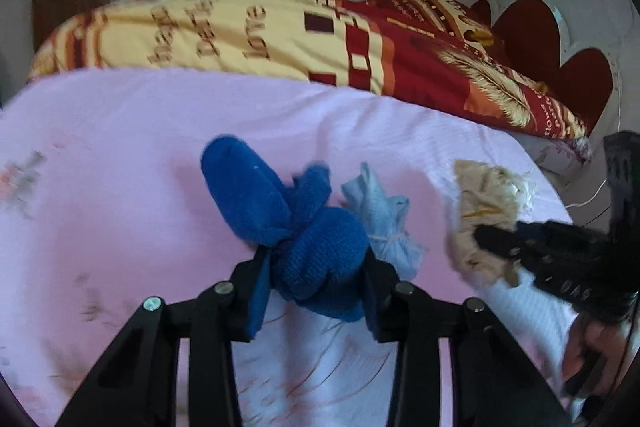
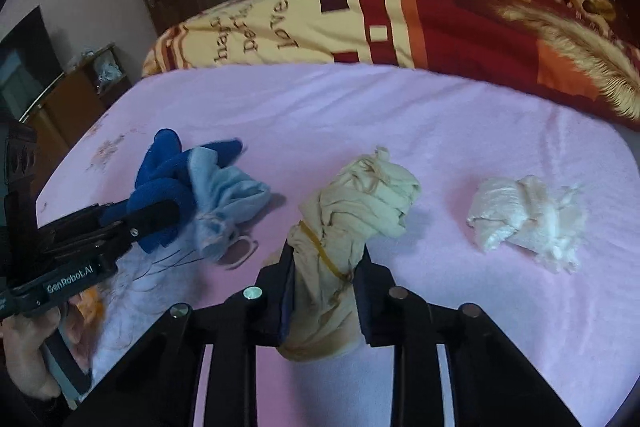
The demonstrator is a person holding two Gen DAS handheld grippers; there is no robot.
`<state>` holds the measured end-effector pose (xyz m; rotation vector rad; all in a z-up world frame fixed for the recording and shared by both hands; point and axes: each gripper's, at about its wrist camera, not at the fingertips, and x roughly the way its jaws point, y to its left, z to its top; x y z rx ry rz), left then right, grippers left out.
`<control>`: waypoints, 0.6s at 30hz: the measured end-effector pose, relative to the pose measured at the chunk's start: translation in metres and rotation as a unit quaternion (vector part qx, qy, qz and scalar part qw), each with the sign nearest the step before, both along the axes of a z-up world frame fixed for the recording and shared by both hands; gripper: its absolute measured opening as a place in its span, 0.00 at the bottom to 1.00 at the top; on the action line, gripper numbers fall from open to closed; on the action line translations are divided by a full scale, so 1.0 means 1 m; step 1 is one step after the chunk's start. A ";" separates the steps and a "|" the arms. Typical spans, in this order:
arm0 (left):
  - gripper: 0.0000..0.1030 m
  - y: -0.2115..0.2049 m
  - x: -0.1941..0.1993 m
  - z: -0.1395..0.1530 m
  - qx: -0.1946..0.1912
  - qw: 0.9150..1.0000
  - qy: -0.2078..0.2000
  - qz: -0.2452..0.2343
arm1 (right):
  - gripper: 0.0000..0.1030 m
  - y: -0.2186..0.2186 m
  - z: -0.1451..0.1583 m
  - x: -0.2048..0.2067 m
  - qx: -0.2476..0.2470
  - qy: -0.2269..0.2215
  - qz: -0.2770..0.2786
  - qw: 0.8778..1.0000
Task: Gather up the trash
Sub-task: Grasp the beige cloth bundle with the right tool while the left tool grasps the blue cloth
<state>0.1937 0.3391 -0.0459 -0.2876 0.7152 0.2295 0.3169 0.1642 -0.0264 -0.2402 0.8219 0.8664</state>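
The dark blue cloth bundle (image 1: pixel 316 251) sits pinched between the fingers of the left gripper (image 1: pixel 316 291) just over the pink bed sheet (image 1: pixel 120 147), touching a pale blue bundle (image 1: pixel 384 223) beside it. The beige bundle (image 2: pixel 352 223), tied with a rubber band, is squeezed between the fingers of the right gripper (image 2: pixel 324 291). A white crumpled bundle (image 2: pixel 524 219) lies apart on the sheet, before a red and yellow blanket (image 2: pixel 400 23).
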 end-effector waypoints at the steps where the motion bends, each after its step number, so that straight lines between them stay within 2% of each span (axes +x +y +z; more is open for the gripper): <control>1: 0.39 0.000 -0.007 0.004 0.005 1.000 -0.005 0.002 | 0.27 -0.004 0.003 -0.004 0.002 -0.005 0.002 1.000; 7: 0.39 -0.016 -0.035 0.025 0.019 0.999 -0.023 -0.021 | 0.27 -0.036 0.020 -0.035 0.009 -0.027 -0.004 1.000; 14: 0.39 -0.070 -0.064 0.045 0.026 0.996 -0.052 -0.070 | 0.27 -0.103 0.040 -0.077 0.028 -0.041 -0.038 0.998; 18: 0.39 -0.110 -0.078 0.056 0.027 0.992 -0.067 -0.103 | 0.27 -0.156 0.054 -0.107 0.036 -0.058 -0.064 0.996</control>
